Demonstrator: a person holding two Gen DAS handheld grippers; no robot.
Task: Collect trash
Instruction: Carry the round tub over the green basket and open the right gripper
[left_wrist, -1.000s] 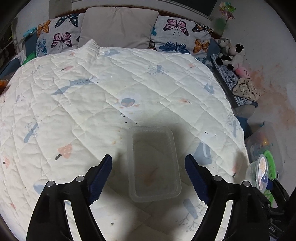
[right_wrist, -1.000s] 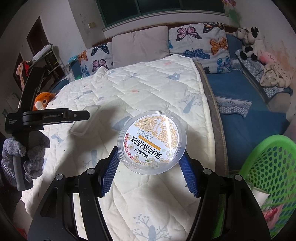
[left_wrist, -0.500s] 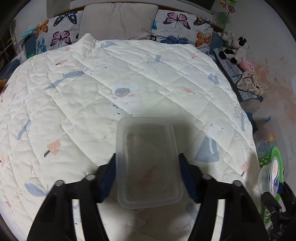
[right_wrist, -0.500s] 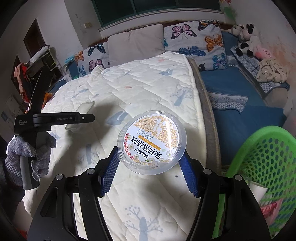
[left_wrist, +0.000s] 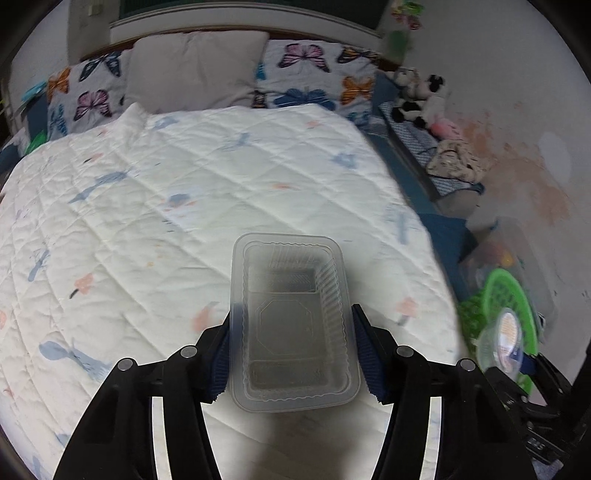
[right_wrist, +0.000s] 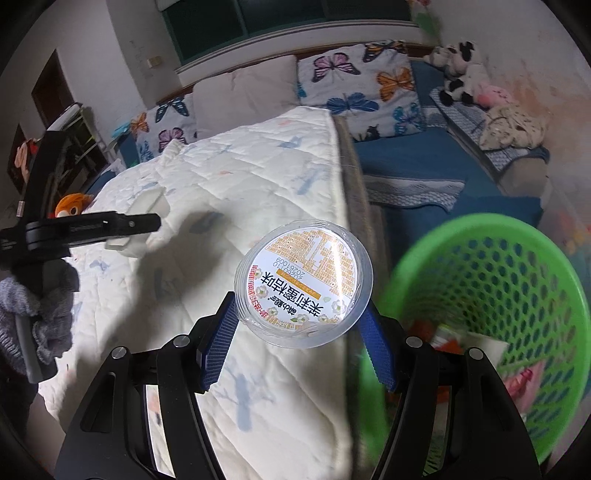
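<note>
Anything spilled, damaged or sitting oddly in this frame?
Nothing spilled or broken. The clear rectangular tray sits squarely in the left gripper; the round labelled cup is tilted in the right gripper, beside the green basket. The quilt shows small stains.

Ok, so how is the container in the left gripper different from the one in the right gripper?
The clear tray in the left gripper is rectangular; the labelled tub in the right gripper is round. The clear tray is open and looks empty, while the labelled tub shows a printed white and orange face. The labelled tub is next to the green basket; the clear tray is above the quilt. Both are clear plastic, each clamped between blue pads.
</note>
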